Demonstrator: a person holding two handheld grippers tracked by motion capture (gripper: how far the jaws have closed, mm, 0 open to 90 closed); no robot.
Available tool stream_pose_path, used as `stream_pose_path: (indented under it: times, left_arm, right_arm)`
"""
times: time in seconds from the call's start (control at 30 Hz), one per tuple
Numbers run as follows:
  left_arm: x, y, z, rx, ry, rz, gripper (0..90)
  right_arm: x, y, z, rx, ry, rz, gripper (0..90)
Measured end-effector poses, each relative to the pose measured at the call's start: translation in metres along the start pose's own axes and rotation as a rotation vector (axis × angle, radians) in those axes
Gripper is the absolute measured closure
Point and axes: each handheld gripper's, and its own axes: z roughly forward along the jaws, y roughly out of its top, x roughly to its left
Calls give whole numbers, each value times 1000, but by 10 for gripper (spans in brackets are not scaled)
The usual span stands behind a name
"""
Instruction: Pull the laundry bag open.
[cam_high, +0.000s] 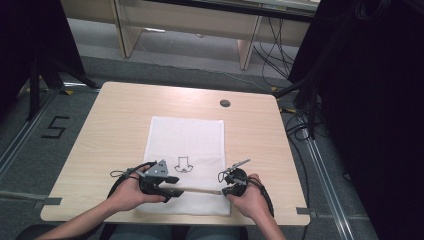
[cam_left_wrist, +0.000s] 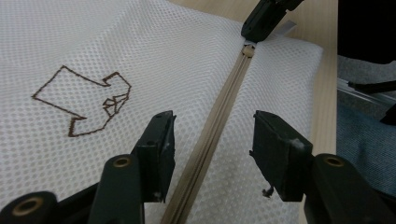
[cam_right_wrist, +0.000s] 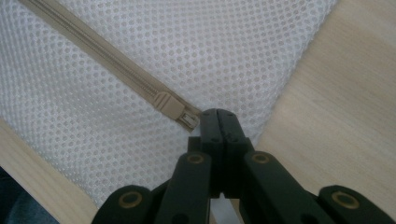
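A white mesh bag (cam_high: 185, 140) lies flat in the middle of the wooden table, with a brown outline figure (cam_left_wrist: 88, 100) stitched on it. A beige zipper (cam_left_wrist: 233, 84) runs along the bag's near edge. My left gripper (cam_left_wrist: 212, 126) is open, one jaw on each side of the zipper line, just above the mesh. My right gripper (cam_right_wrist: 219, 116) is shut on the zipper's pull tab, right at the beige slider (cam_right_wrist: 169, 105), close to the bag's right corner. In the high view, both grippers (cam_high: 175, 192) (cam_high: 223, 190) face each other along the zipper.
The table (cam_high: 115, 130) has a round cable hole (cam_high: 225, 103) at the back. Its front edge lies just behind the hands. Cables (cam_high: 300, 125) trail on the floor to the right, and a taped "5" (cam_high: 55, 127) marks the floor to the left.
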Motion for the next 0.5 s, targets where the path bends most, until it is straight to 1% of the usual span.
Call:
stream_pose_path:
  times: [0.03,0.07,0.1,0.13,0.17,0.2,0.23,0.27,0.3,0.33,0.37,0.4,0.43,0.47,0.5]
  left_arm:
    - [1,2,3,-4,-18,1,476]
    - [1,2,3,-4,-18,1,470]
    - [0,3,4,6,-13,-12,463]
    - [0,5,6,0,-19,-17,463]
    - [0,8,10,8,-16,-13,447]
    - [0,8,10,8,-16,-13,439]
    - [0,9,11,11,-19,-1,439]
    - [-1,10,14,9,-23,-18,431]
    - [0,11,16,13,-24,8,424]
    - [-1,12,17,23,-16,-5,419]
    - [0,13,19,21,-12,7,411]
    - [0,14,22,7,-19,6,403]
    - [0,15,24,5,-12,-3,395]
    - [1,16,25,11,-7,4,387]
    - [2,18,28,12,-9,21,383]
  right_arm:
    - [-2,0,0,-1,6,-12,900]
    - [-2,0,0,-1,6,-12,900]
    - [1,-2,-1,14,15,41,900]
    - [1,-2,-1,14,15,41,900]
    - [-3,-1,0,-6,7,-10,900]
    - [-3,-1,0,-6,7,-10,900]
    - [-2,-1,0,-6,4,-9,900]
    - [-2,-1,-1,-1,3,-4,900]
    - [-1,-1,-1,7,6,7,900]
    - [-1,-1,-1,5,5,6,900]
    - [-1,-1,-1,6,6,7,900]
    - [-1,-1,-1,6,6,8,900]
    - [-3,-1,0,-9,2,-17,900]
    - [-2,-1,-1,-3,2,-9,900]
    - [-1,-1,-1,8,7,7,900]
